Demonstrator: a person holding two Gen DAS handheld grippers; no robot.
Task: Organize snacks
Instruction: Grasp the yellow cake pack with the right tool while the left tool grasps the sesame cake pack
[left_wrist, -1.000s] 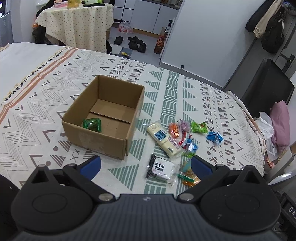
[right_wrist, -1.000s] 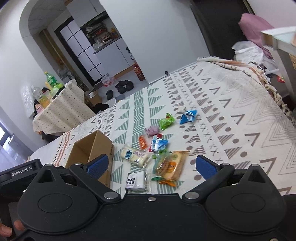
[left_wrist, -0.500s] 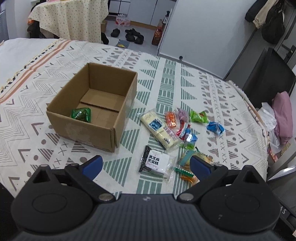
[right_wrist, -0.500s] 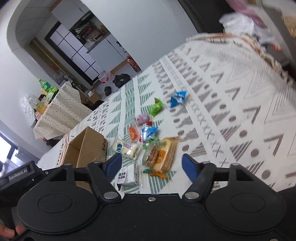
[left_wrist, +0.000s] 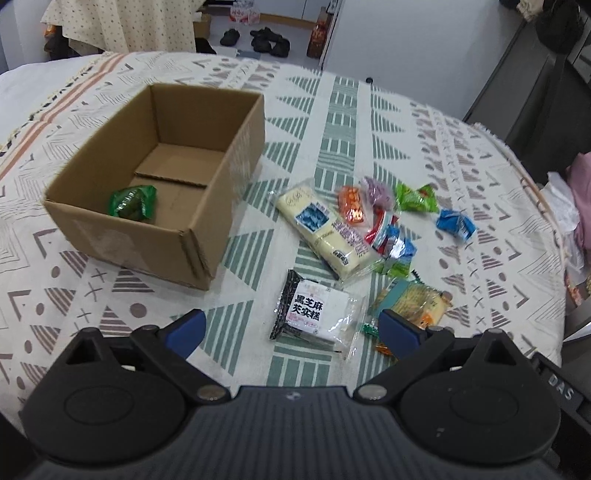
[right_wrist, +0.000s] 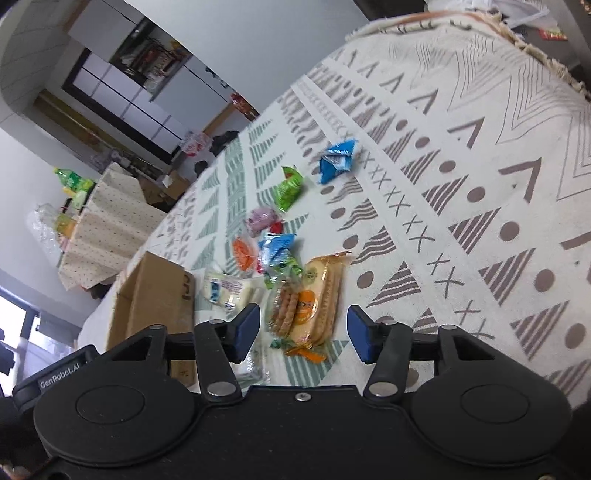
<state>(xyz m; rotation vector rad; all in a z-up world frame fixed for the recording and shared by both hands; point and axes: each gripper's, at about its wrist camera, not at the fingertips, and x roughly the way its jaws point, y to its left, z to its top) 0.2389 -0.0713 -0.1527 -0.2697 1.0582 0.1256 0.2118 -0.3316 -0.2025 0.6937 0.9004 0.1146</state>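
An open cardboard box (left_wrist: 207, 206) sits on the patterned cloth with one green snack packet (left_wrist: 133, 203) inside. Beside it lies a pile of snacks: a long cream packet (left_wrist: 321, 232), a black-and-white sesame cake packet (left_wrist: 314, 310), an orange biscuit packet (right_wrist: 310, 299), and small orange, purple, green and blue packets. My left gripper (left_wrist: 291, 328) is open and empty, above the sesame cake packet. My right gripper (right_wrist: 303, 328) is open, its jaws either side of the biscuit packet, apart from it. The box also shows in the right wrist view (right_wrist: 155, 295).
The cloth-covered table (left_wrist: 461, 155) drops off at the right edge. A blue packet (right_wrist: 338, 160) and green packet (right_wrist: 290, 188) lie furthest from the box. A second table (right_wrist: 107, 221) with bottles stands beyond, with shoes on the floor.
Both grippers have moved closer to the snack pile. My right gripper's jaws have narrowed and now frame the biscuit packet. The left view has dropped toward the table.
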